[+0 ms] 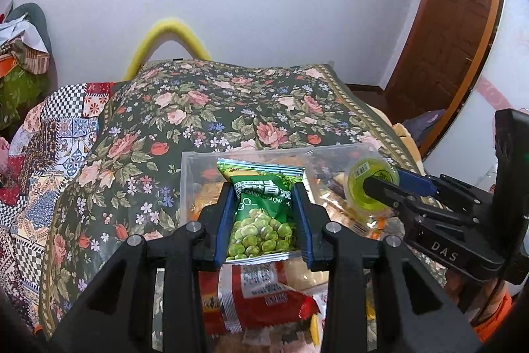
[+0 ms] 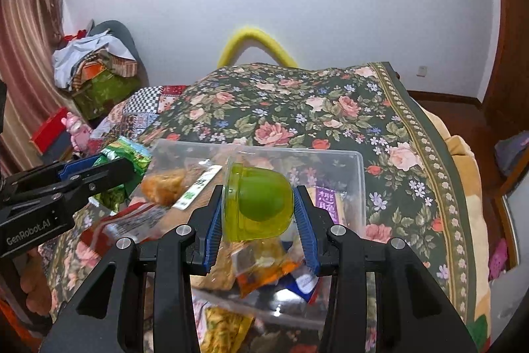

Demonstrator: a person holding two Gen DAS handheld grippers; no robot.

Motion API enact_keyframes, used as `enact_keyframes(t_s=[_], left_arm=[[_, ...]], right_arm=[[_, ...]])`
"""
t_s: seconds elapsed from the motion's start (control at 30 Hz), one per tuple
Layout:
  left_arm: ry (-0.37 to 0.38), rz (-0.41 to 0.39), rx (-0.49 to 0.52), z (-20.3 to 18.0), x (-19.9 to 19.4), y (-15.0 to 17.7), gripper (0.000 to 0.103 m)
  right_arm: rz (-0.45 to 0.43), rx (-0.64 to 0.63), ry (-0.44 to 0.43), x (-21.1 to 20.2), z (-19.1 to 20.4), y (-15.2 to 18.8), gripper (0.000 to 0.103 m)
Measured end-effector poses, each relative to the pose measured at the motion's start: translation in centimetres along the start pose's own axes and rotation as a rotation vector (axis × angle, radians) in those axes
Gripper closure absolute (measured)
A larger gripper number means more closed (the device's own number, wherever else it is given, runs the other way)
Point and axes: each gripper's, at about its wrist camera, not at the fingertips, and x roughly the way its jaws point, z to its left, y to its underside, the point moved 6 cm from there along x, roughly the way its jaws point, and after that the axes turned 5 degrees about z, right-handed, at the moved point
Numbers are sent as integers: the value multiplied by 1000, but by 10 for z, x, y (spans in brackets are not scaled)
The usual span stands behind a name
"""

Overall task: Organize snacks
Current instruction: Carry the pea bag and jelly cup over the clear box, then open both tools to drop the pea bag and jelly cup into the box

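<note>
My left gripper (image 1: 263, 220) is shut on a green pea snack packet (image 1: 261, 214) and holds it above a clear plastic box (image 1: 188, 174) on the bed. My right gripper (image 2: 259, 217) is shut on a green jelly cup (image 2: 258, 204), held over the same box (image 2: 358, 174). The right gripper with the cup (image 1: 370, 187) shows at the right of the left wrist view. The left gripper with the packet (image 2: 122, 161) shows at the left of the right wrist view. Several snack packets lie in the box, among them a purple one (image 2: 325, 200).
A red snack packet (image 1: 264, 300) and other packets lie below the grippers. The box rests on a floral bedspread (image 1: 198, 108). A patchwork quilt (image 1: 49, 138) lies left. A yellow foam loop (image 2: 254, 45) stands behind the bed. A wooden door (image 1: 456, 22) is at right.
</note>
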Motion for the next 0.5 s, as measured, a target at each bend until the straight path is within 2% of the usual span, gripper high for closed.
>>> enact_keyframes(t_s=[0.23, 0.5], left_arm=[[-2, 39, -9, 6, 22, 4, 69], [28, 83, -27, 6, 32, 10, 68]], right_arm=[[31, 23, 17, 20, -10, -3, 65], [38, 46, 13, 29, -13, -7, 65]])
